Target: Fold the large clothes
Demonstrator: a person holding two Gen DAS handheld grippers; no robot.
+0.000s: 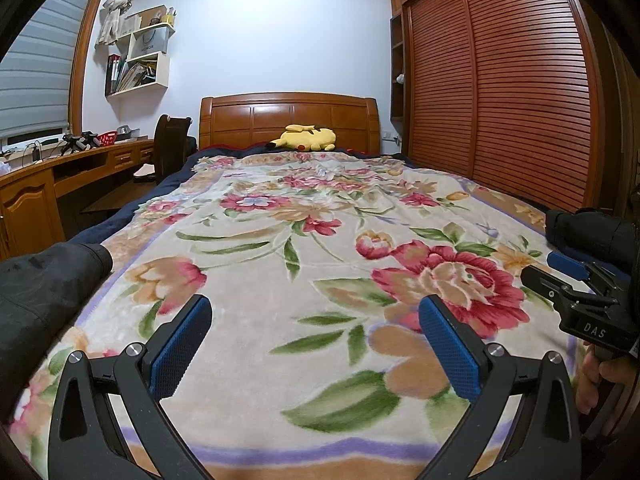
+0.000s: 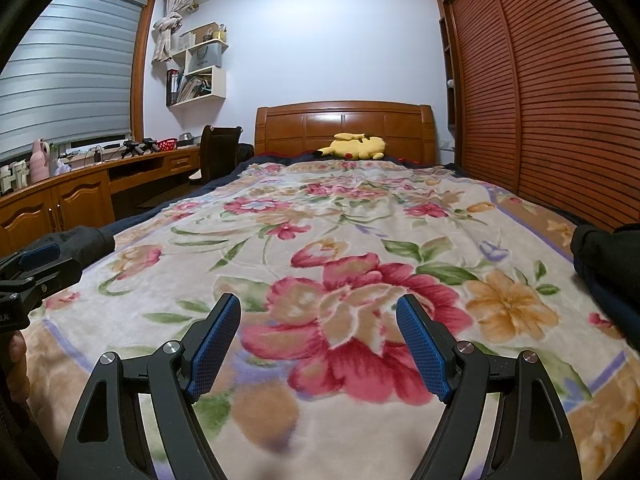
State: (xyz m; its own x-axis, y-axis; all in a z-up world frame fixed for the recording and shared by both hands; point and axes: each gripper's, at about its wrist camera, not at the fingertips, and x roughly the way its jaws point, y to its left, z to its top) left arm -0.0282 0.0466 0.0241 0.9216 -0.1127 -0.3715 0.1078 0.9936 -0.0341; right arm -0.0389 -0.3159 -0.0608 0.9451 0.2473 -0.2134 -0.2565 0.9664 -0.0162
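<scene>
- The left gripper [image 1: 316, 320] is hovering low over the bed, its jaws released wide; the blue, dimpled rubber pads [image 1: 182, 350] are gripping nothing.
- The right gripper [image 2: 320, 322] is hovering likewise, jaws spread apart and empty, black angular arms showing round metal pivots.
- Under both, a plush floral blanket [image 1: 280, 248] is lying flat, its fuzzy cream pile printed with red and peach blooms, green leaves and a lilac border stripe.
- At 9 o'clock in the left wrist view, a dark, matte garment sleeve [image 1: 44, 276] is lying on the blanket's edge, its tubular cuff pointing inward.
- At 3 o'clock in the right wrist view, another black sleeve [image 2: 600, 252] is resting on the bed's far side; whether both belong to one garment I cannot tell.
- At 12 o'clock, a yellow plush toy [image 1: 306, 138] is lying before the glossy panelled wooden headboard [image 1: 288, 118].
- At 2 o'clock, the reddish slatted wardrobe doors [image 1: 500, 80] are standing closed.
- At 10 o'clock, a curved wooden desk [image 1: 72, 160] is running under the striped blind [image 1: 36, 64].
</scene>
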